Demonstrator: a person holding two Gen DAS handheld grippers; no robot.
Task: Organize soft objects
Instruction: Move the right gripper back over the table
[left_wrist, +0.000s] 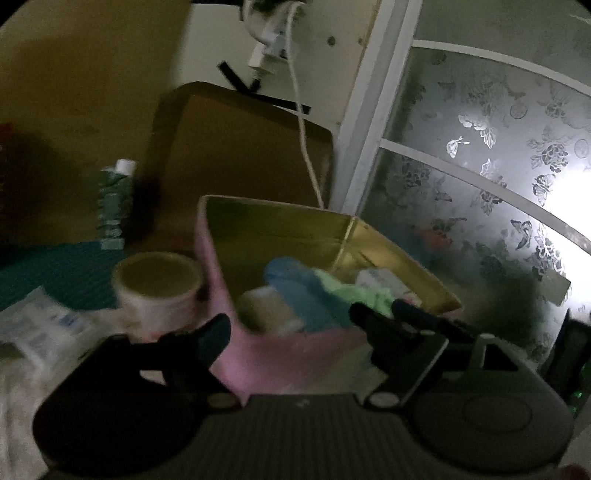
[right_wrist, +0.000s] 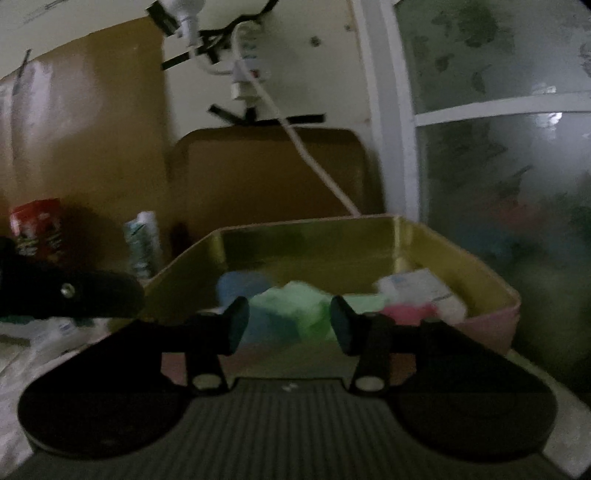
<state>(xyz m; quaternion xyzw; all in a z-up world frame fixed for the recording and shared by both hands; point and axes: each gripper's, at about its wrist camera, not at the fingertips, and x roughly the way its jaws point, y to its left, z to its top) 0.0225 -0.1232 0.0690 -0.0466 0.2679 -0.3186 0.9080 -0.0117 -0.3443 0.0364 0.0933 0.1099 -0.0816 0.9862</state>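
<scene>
Ahead of both hand-held grippers, a pink gold-lined box (right_wrist: 491, 325) holds blue (right_wrist: 240, 286) and green cloths (right_wrist: 295, 306). Left hand-held gripper (left_wrist: 290, 325) and right hand-held gripper (right_wrist: 288, 326) gape empty. White packets (left_wrist: 40, 328) beside the left one probably remain.

- Box (left_wrist: 236, 354): pink outside, gold lining, open top; centre of both frames.
- Blue cloth (left_wrist: 295, 291): bunched inside the box, left of centre.
- Green cloth (right_wrist: 295, 306): crumpled, touching the blue one, mid-box.
- Pink cloth (right_wrist: 406, 312): low at the box's right side.
- White packet (right_wrist: 421, 290): right inside the box, above the pink cloth.
</scene>
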